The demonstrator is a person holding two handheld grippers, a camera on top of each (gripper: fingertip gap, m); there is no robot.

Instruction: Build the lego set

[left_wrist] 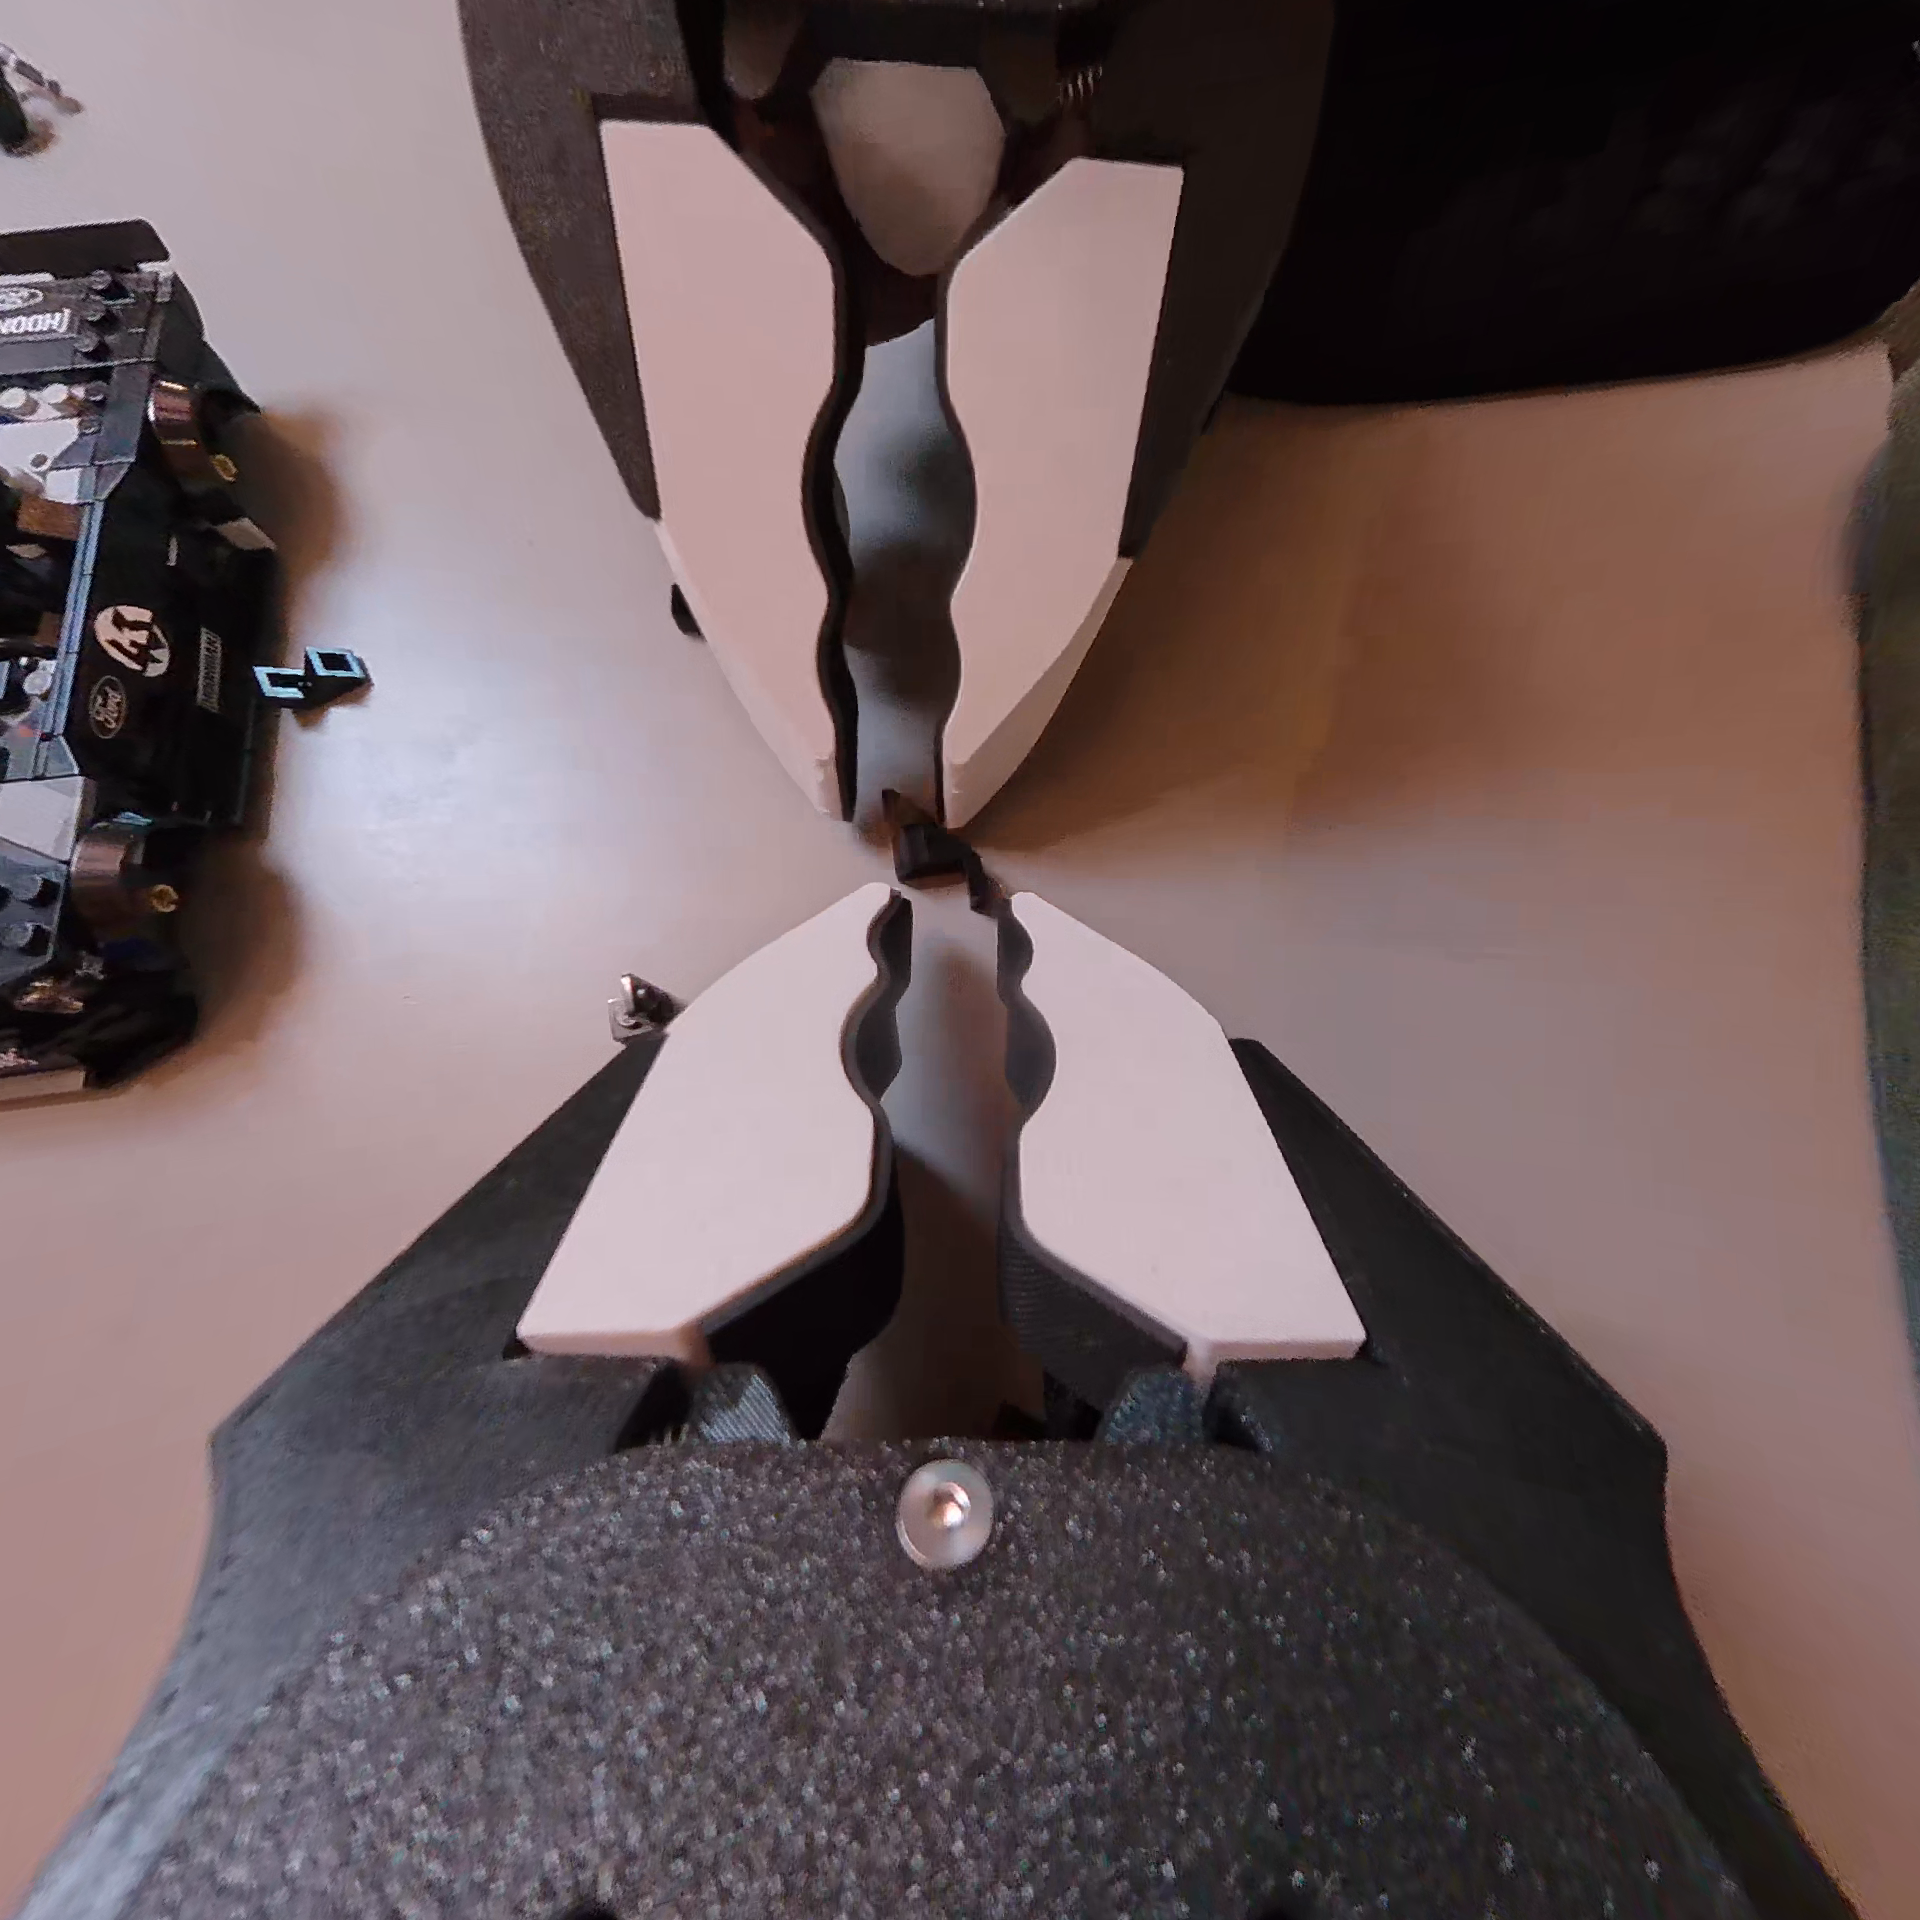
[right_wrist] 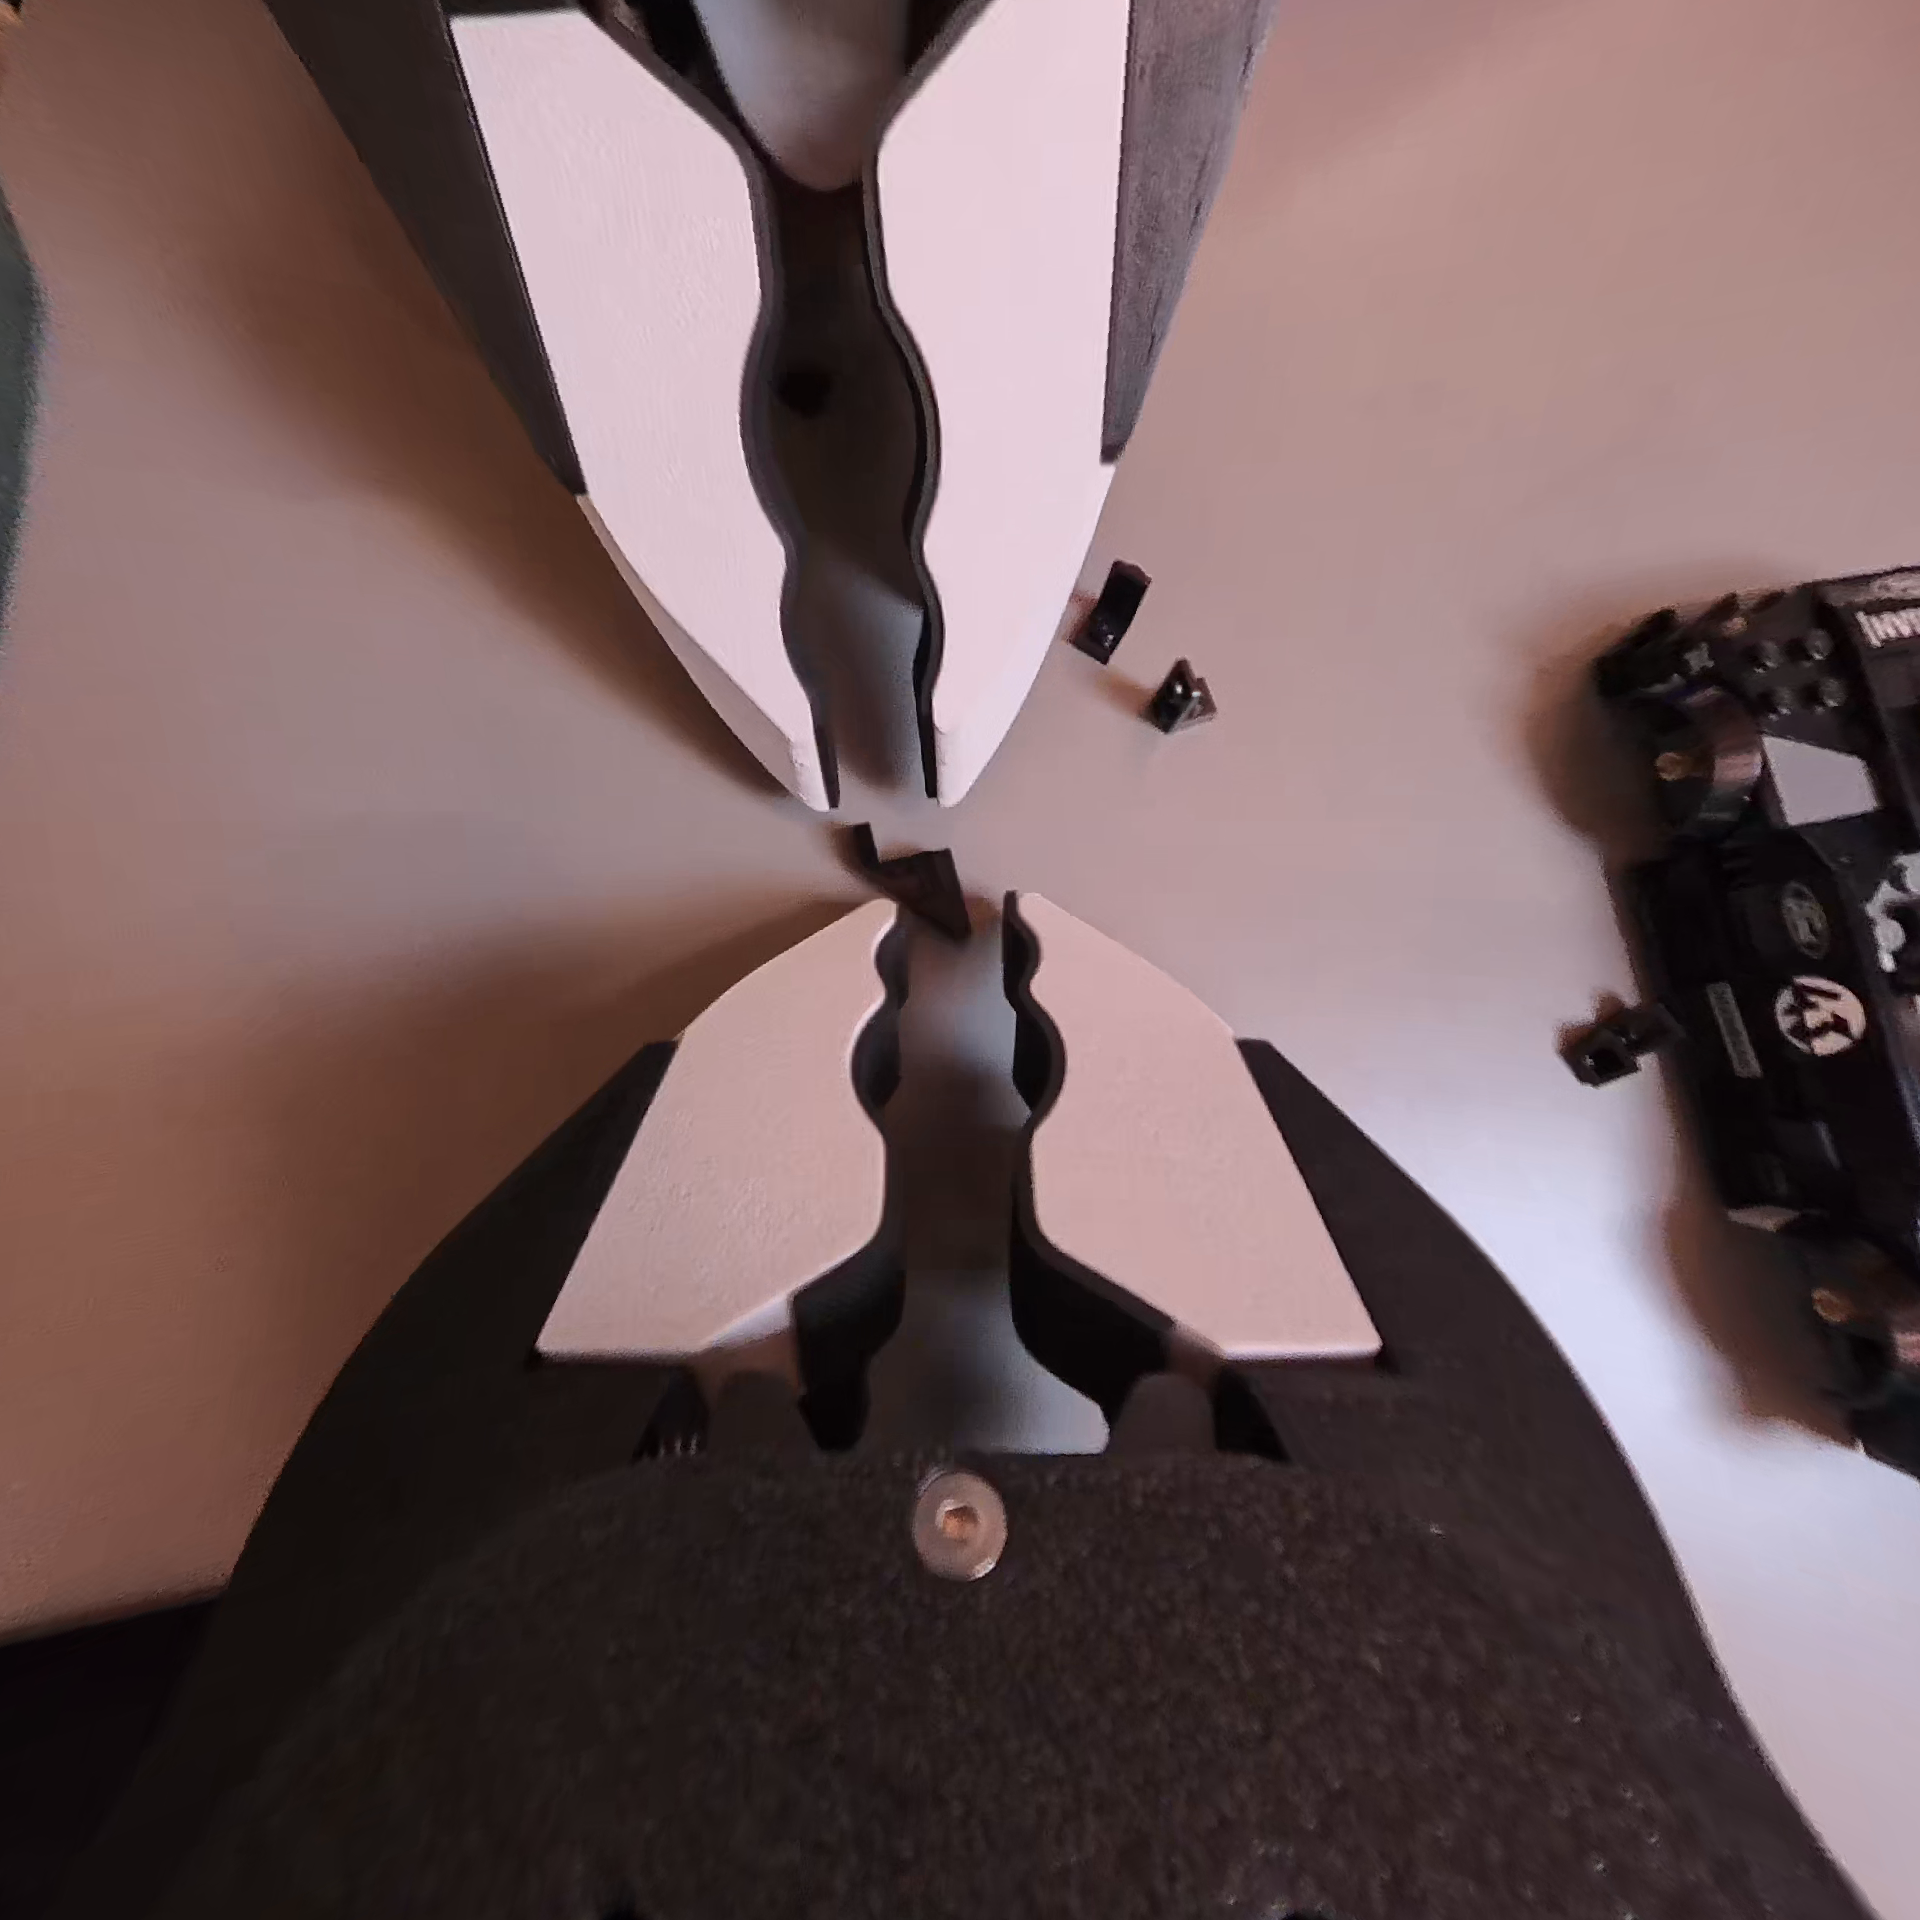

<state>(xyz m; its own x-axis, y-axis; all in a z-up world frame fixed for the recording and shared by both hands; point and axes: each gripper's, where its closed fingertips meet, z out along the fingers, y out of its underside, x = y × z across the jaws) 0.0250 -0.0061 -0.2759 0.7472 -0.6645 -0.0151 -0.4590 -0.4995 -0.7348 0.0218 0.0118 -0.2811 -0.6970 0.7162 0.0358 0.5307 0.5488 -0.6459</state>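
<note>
Both grippers, left gripper (left_wrist: 954, 896) and right gripper (right_wrist: 951, 899), are meeting tip to tip over the tabletop (left_wrist: 1351, 831), fingers slightly apart around a small black lego piece (left_wrist: 928, 854), actual clamping hard to tell; the right wrist view alone is showing two loose black bits (right_wrist: 1112, 608), black lego car (right_wrist: 1808, 935) cut off at the edge.

Your small black Lego piece (left_wrist: 928, 854) sits between the tips of the two opposed grippers, its shape partly hidden. The partly built black car model (left_wrist: 99, 665), with printed decals and exposed studs, lies on the counter (left_wrist: 468, 935) well to your left. Loose black pieces lie near it: one bracket (left_wrist: 335, 670) just beside its flank, two more (right_wrist: 1112, 613) (right_wrist: 1182, 698) farther off.
</note>
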